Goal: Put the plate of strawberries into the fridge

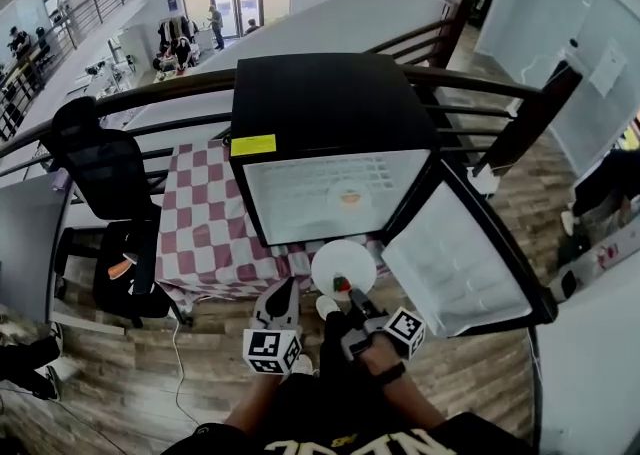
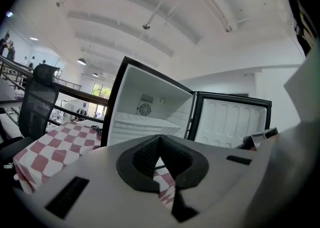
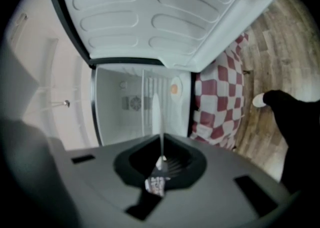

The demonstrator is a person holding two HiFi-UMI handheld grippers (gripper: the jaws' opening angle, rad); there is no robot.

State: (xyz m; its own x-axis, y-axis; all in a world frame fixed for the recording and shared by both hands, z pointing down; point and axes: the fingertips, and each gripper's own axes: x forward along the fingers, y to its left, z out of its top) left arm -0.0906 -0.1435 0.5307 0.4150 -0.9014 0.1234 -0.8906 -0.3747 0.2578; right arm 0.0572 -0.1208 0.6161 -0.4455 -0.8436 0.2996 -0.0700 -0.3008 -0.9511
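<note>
My right gripper (image 3: 160, 162) has its jaws pinched tight on the rim of the round white plate (image 1: 345, 261), with red strawberries (image 1: 341, 285) on it close to the pads. The plate hangs just in front of the open black mini fridge (image 1: 330, 108). My left gripper (image 2: 161, 167), alongside, is closed and empty. The white-lined door (image 1: 455, 253) stands open at right; a red-and-white checked tablecloth (image 1: 205, 213) lies beneath the fridge, a black office chair (image 1: 100, 168) beyond its left edge

left gripper (image 2: 161, 166): in front of fridge (image 2: 150, 114), jaws together, nothing between | fridge: open, white inside | door (image 2: 231, 123): right of fridge | desk (image 2: 52, 148), red-white cloth: left of fridge | black chair (image 2: 36, 102): farther left
</note>
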